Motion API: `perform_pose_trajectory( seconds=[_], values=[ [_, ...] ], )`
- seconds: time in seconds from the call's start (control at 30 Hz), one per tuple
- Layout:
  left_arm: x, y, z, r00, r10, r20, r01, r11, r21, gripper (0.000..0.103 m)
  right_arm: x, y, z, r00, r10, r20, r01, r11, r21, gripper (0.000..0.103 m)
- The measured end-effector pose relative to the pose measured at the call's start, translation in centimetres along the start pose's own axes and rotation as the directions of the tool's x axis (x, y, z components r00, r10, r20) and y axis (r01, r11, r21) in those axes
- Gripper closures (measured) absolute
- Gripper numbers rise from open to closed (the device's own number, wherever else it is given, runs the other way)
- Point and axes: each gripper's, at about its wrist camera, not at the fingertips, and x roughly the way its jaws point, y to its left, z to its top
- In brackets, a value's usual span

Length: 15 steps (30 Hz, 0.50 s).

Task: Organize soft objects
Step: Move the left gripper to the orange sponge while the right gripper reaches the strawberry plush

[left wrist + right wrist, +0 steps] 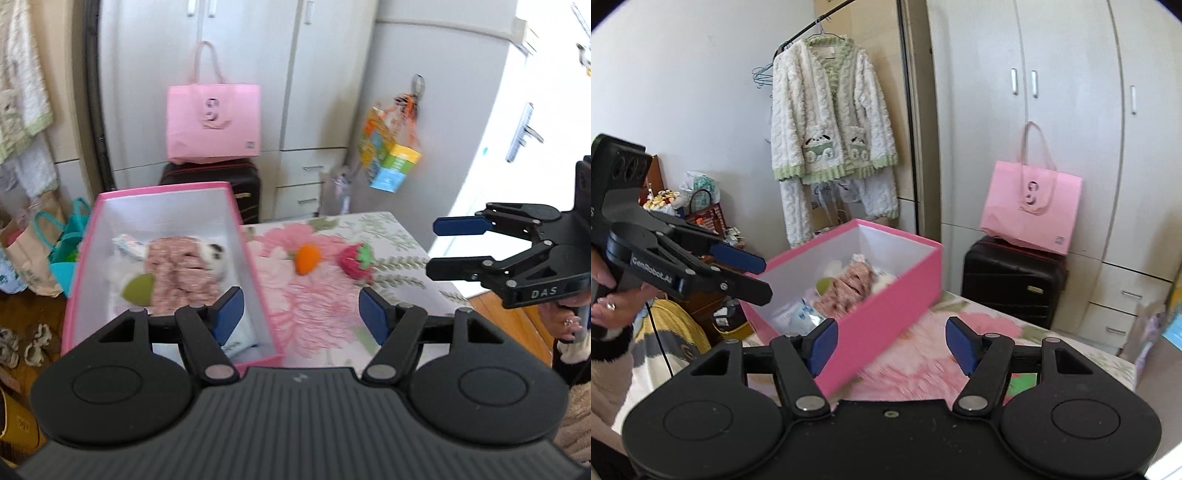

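Both grippers, left [301,314] and right [890,345], jaws apart, nothing between them.

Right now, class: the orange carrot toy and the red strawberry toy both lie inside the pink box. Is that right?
Not quite. The left wrist view shows the carrot toy and strawberry toy lying on the floral cover, beside the pink box, not inside it.

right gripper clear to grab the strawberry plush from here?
Probably yes. The strawberry plush lies in the open on the floral cover, beside the carrot. The right gripper hovers empty, fingers apart, just to its side with nothing between.
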Motion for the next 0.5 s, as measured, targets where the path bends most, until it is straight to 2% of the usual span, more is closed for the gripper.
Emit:
perform_pose_trajectory(
  seconds=[0.2, 0.33, 0.5],
  values=[
    [2.7, -3.7, 0.2, 0.999, -0.043, -0.030, 0.045, 0.998, 0.051, 0.035, -1.4, -1.7, -2.9, 1.000, -0.027, -0.005, 0.027, 0.999, -0.037, 0.033],
    [4.7, -5.6, 0.3, 0.999, -0.041, -0.015, 0.043, 0.995, 0.087, 0.035, -1.3, -2.8, -4.5, 0.998, -0.057, 0.009, 0.057, 0.995, -0.078, 0.033],
    [7.5, -8.2, 0.3, 0.997, 0.057, 0.050, -0.064, 0.984, 0.166, 0.035, -0.1, -4.3, -6.3, 0.997, -0.076, 0.029, 0.079, 0.991, -0.107, 0.033]
  ],
)
